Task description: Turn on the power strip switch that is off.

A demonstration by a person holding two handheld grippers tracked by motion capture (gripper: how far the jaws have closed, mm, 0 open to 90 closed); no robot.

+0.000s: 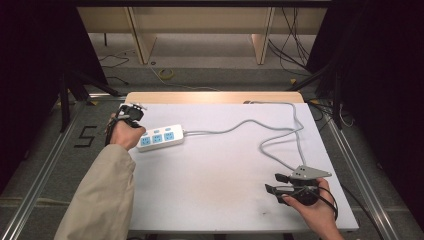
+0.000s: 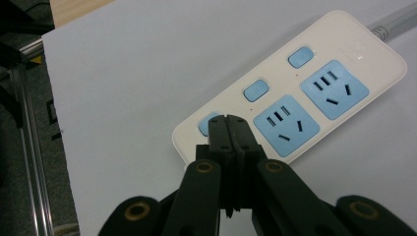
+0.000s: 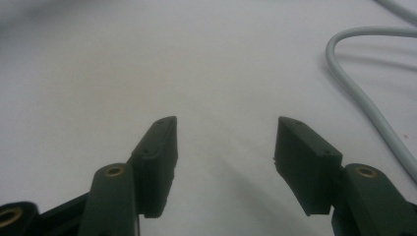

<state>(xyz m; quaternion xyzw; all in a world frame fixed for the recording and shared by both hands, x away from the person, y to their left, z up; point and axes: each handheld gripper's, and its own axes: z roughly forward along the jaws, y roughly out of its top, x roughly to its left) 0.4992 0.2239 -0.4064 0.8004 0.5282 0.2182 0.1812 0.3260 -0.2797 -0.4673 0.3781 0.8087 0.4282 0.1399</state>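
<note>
The left hand-held gripper (image 2: 229, 129) has its jaws pressed together with nothing between them, and their joined tip sits over the nearest blue button (image 2: 207, 123) of the power strip (image 2: 275, 88); whether it presses that button or only hovers on it cannot be told. The left gripper view gives detail that the high view lacks: three blue buttons in a row, each beside a blue socket face, two of which are in plain sight. In the high view, the left hand-held gripper (image 1: 131, 114) stands at the strip's left end, and the power strip (image 1: 160, 137) lies near the left edge of the white surface (image 1: 210, 170), with its grey cable (image 1: 270, 137) running right, looping, and leaving at the far edge.

The right hand-held gripper (image 3: 223, 147) has its jaws spread wide over bare surface, gripping nothing, with a bend of the cable (image 3: 364, 93) off to its right. From above, the right hand-held gripper (image 1: 281, 182) rests near the front right corner, pointing left, well apart from the strip.
</note>
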